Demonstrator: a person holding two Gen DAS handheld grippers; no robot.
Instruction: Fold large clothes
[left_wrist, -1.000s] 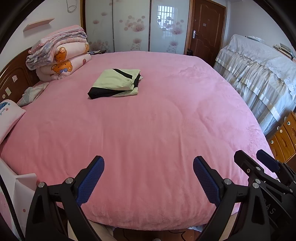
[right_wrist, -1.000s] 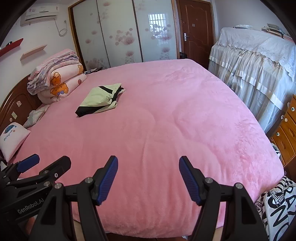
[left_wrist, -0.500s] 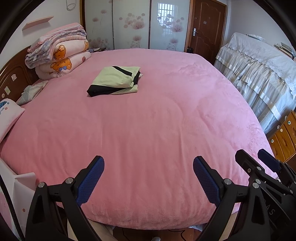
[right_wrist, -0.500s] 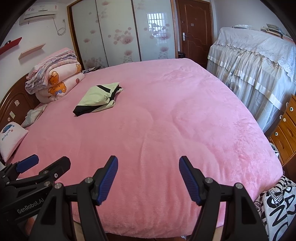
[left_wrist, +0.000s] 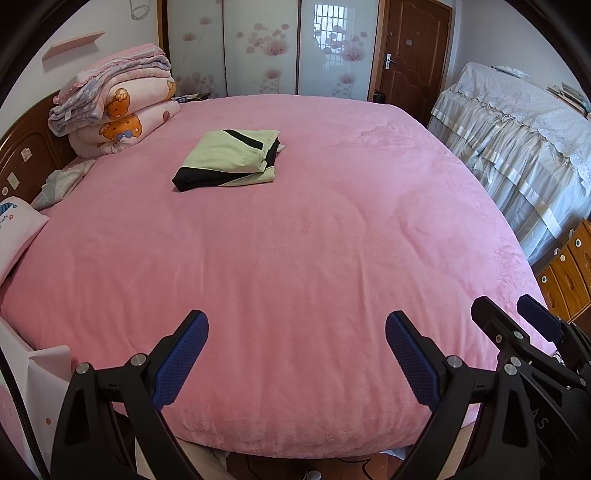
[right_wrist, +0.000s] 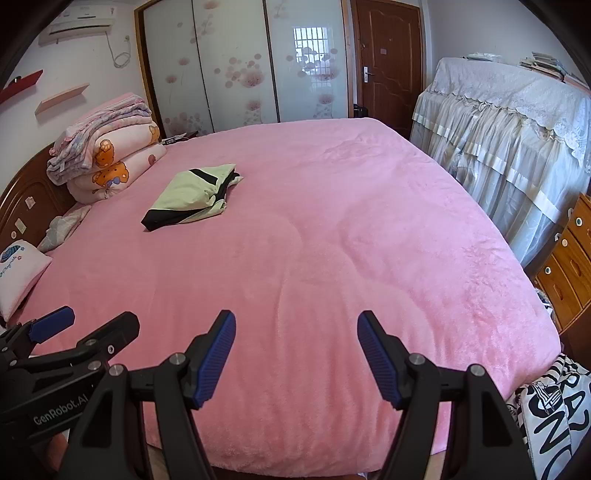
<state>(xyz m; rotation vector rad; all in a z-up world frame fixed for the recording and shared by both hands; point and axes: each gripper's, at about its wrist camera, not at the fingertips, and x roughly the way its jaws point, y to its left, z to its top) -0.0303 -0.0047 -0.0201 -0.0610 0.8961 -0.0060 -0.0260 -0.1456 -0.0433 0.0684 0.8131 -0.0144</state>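
Pink bedspread (left_wrist: 295, 258) broad, smooth; folded garment (left_wrist: 229, 158) near headboard (left_wrist: 22, 158).

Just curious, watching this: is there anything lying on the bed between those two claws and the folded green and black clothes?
Nothing visible. Only bare pink blanket lies between the open left claw, the open right claw and the folded clothes, which sit far off near the stacked quilts.

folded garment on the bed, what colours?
Pale green with black panels; clearest in the left wrist view.
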